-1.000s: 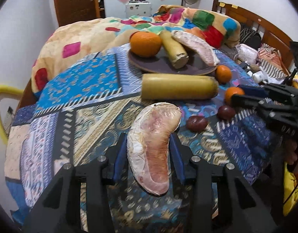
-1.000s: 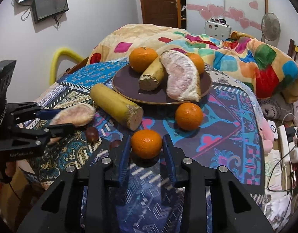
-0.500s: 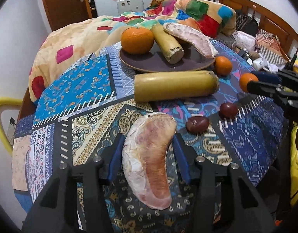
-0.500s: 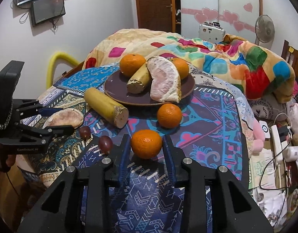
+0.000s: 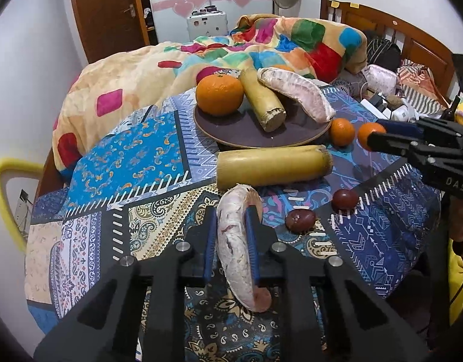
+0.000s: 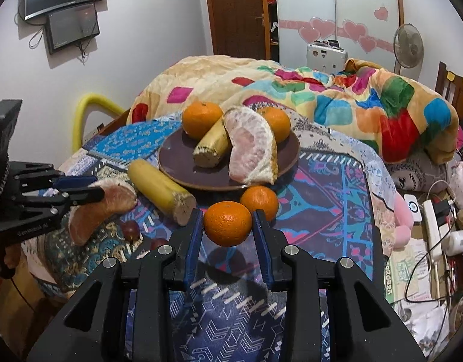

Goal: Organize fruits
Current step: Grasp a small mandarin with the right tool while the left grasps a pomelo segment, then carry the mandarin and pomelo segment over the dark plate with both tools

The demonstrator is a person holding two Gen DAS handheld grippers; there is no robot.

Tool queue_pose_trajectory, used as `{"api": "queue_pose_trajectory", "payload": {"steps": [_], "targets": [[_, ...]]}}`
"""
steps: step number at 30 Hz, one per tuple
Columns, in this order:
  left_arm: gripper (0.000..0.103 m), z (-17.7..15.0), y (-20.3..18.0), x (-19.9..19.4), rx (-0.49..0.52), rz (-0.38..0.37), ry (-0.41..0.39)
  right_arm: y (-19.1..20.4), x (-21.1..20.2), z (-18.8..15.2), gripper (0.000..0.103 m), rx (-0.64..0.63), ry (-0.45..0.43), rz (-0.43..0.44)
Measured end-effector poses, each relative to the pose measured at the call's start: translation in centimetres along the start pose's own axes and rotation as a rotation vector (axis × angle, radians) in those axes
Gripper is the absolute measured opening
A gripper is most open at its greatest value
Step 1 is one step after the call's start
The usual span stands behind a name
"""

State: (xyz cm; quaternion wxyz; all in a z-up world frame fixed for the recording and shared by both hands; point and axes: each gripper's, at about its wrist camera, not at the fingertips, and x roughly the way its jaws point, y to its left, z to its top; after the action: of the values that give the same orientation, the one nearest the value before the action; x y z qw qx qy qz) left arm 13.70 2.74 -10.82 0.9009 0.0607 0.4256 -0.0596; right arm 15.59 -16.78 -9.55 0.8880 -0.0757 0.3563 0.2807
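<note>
Left hand-held gripper (image 5: 231, 241): its jaws are closing on a pomelo wedge (image 5: 236, 247), which stands on edge between the pads, long axis running near-to-far along the fingers, far tip close to the loose yellow stalk (image 5: 273, 166). Right hand-held gripper (image 6: 228, 235): clamped on an orange (image 6: 227, 223), held clear of the cloth, with a shadow beneath it. The plate (image 6: 183, 175) lies beyond both, on the patterned cloth over the bed; it already carries oranges, a stalk piece and a second wedge. From the right gripper it is straight ahead and slightly left, past another orange (image 6: 259, 202). From the left gripper it is ahead and right, past the stalk, which lies crosswise in the path. The right hand looks nearer.
</note>
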Motion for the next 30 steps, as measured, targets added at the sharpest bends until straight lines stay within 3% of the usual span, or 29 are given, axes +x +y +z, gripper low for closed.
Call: {"api": "queue_pose_trajectory", "payload": {"steps": [7,15,30], "targets": [[0.018,0.8,0.3,-2.1,-0.013,0.002,-0.069,0.1,-0.4,0.9,0.031,-0.007,-0.026,-0.007],[0.018,4.0,0.4,-3.5,-0.017,0.001,-0.162,0.0,-0.2,2.6,0.031,-0.014,-0.062,-0.012],[0.018,9.0,-0.1,0.5,-0.013,-0.036,-0.210,0.1,3.3,5.1,0.031,-0.066,-0.054,-0.021]]}}
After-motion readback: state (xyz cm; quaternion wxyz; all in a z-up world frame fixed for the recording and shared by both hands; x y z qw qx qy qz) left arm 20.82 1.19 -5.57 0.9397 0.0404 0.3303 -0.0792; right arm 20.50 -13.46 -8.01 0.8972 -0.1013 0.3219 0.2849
